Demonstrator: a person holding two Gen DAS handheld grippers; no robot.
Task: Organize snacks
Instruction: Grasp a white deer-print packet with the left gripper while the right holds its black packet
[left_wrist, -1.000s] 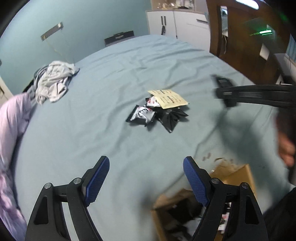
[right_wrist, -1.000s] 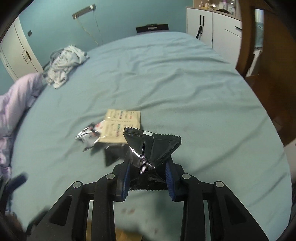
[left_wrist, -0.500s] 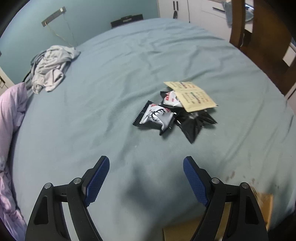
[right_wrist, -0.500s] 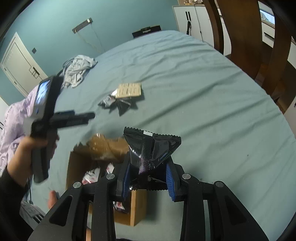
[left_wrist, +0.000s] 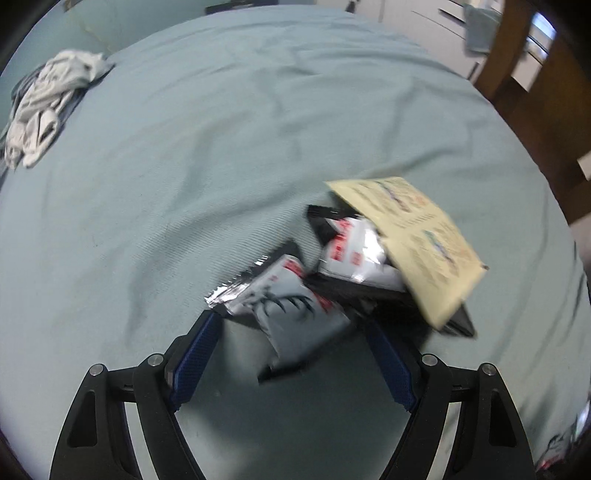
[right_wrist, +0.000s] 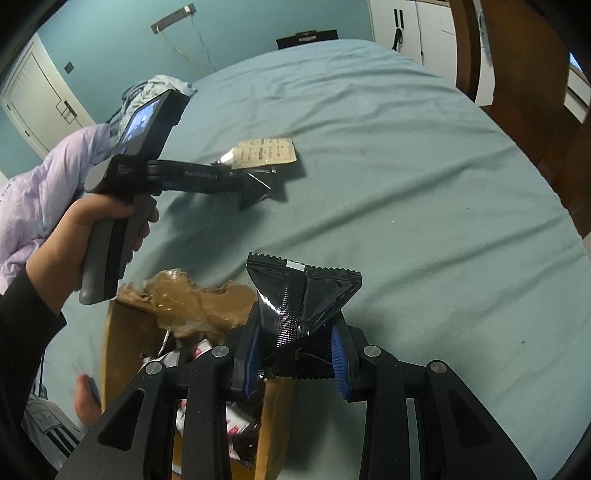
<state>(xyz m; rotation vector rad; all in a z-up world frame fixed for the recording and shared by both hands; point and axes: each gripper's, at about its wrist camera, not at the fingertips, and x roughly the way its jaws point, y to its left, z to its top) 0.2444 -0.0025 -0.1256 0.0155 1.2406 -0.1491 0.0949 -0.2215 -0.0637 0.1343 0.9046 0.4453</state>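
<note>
A small pile of snack packets lies on the blue-green bedspread (left_wrist: 229, 155). In it are a beige packet (left_wrist: 410, 240), a white-and-red one (left_wrist: 351, 251), black ones (left_wrist: 454, 321) and a grey-and-white packet (left_wrist: 291, 306). My left gripper (left_wrist: 293, 323) is open, its blue pads on either side of the grey-and-white packet and apart from it. The picture is blurred. In the right wrist view a hand (right_wrist: 74, 236) holds the left gripper (right_wrist: 240, 184) at the pile. My right gripper (right_wrist: 295, 332) is shut on a black packet (right_wrist: 303, 295), above an open cardboard box (right_wrist: 122, 332) holding several packets.
Crumpled grey clothes (left_wrist: 48, 107) lie at the bed's far left, beside a lilac duvet (right_wrist: 55, 177). A wooden chair (left_wrist: 535, 92) stands off the right edge, white cabinets (right_wrist: 406, 33) behind it. A bare foot (right_wrist: 86, 398) rests by the box.
My left gripper has dropped toward the pile and now straddles the grey-and-white packet. My right gripper has drawn back with the black packet, so the box has come into its view.
</note>
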